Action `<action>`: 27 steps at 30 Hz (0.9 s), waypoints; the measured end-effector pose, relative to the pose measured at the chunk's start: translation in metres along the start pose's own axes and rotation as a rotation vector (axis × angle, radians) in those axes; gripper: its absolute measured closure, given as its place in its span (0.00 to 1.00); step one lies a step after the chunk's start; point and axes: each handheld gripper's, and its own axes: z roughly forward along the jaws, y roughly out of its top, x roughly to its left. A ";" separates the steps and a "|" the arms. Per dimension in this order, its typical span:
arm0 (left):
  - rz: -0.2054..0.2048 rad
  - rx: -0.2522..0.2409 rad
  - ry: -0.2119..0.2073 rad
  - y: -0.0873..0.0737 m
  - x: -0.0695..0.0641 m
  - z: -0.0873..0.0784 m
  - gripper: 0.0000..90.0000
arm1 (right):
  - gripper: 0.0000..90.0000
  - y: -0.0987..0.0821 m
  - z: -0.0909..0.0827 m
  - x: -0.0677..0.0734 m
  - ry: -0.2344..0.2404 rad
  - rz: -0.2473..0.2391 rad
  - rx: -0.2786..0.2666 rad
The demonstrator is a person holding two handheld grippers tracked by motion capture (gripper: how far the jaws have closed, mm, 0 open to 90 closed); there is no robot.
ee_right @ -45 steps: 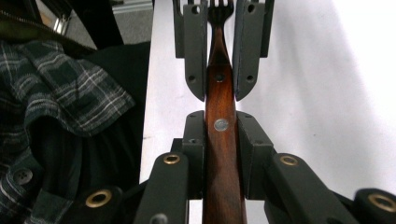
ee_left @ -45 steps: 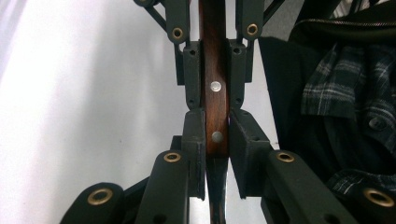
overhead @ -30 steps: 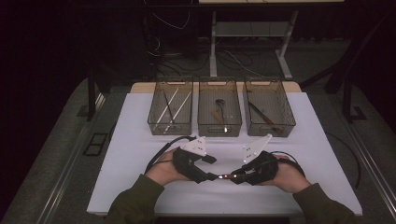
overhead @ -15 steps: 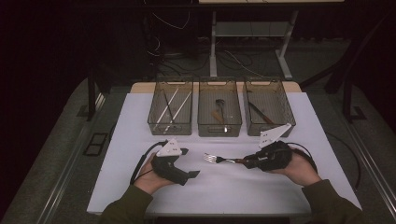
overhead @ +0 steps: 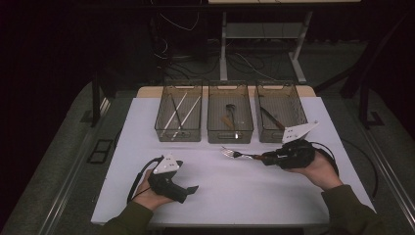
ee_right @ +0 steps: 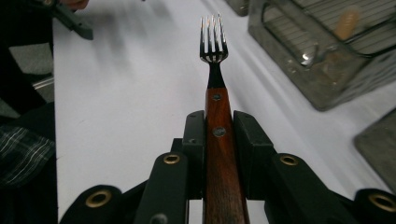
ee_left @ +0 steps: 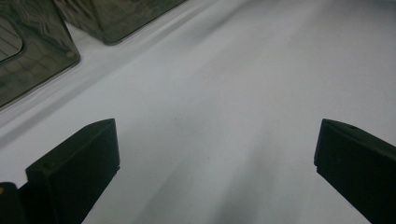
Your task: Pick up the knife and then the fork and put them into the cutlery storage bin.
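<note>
Right now the right gripper (overhead: 266, 157) is clamped on a fork (overhead: 237, 154) by its wooden handle, over the white table (overhead: 254, 196) just in front of the middle bin (overhead: 230, 113). From the right gripper view the two black jaws press both sides of the handle (ee_right: 219, 154), which has two rivets showing; the metal tines (ee_right: 212, 35) stick out past the jaws. From the high view the fork points toward the person's left, tines toward table centre, held roughly level; can't tell if the tines touch the table.

Left gripper (overhead: 190, 190) is low at the near left part of the table, well apart from the fork. Its jaws stand wide apart, nothing between them, and they have just been opening; the left gripper view shows bare white table between the two black jaws and the corners of two bins (ee_left: 32, 51) at upper left.

Three clear bins sit in a row at the far edge of the table. Left bin (overhead: 179, 115) holds pale chopsticks (overhead: 182, 110). Middle bin holds a dark utensil; type unclear. Right bin (overhead: 280, 111) holds a dark-handled utensil (overhead: 271, 119), type unclear. The grey three-cornered plate on the right gripper overlaps the right bin's near corner in the high view.
</note>
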 end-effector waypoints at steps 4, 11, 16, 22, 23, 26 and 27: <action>0.003 -0.001 0.003 0.000 0.000 0.001 0.00 | 0.84 0.000 -0.007 -0.006 -0.024 0.018 -0.024; 0.003 0.005 0.000 0.000 0.000 0.003 0.00 | 0.84 0.002 -0.031 -0.019 -0.073 0.059 -0.104; 0.004 0.017 -0.003 -0.001 -0.001 0.004 0.00 | 0.84 0.002 -0.047 -0.030 -0.129 0.096 -0.151; 0.004 0.022 -0.007 -0.001 -0.001 0.005 0.00 | 0.84 0.002 -0.062 -0.046 -0.224 0.156 -0.184; 0.005 0.024 -0.008 -0.001 -0.001 0.005 0.00 | 0.84 0.002 -0.064 -0.049 -0.239 0.166 -0.187; 0.006 0.021 -0.010 -0.001 -0.001 0.005 0.00 | 0.84 0.001 -0.068 -0.059 -0.279 0.202 -0.212; 0.007 0.021 -0.010 -0.001 -0.001 0.005 0.00 | 0.84 0.000 -0.068 -0.061 -0.299 0.211 -0.212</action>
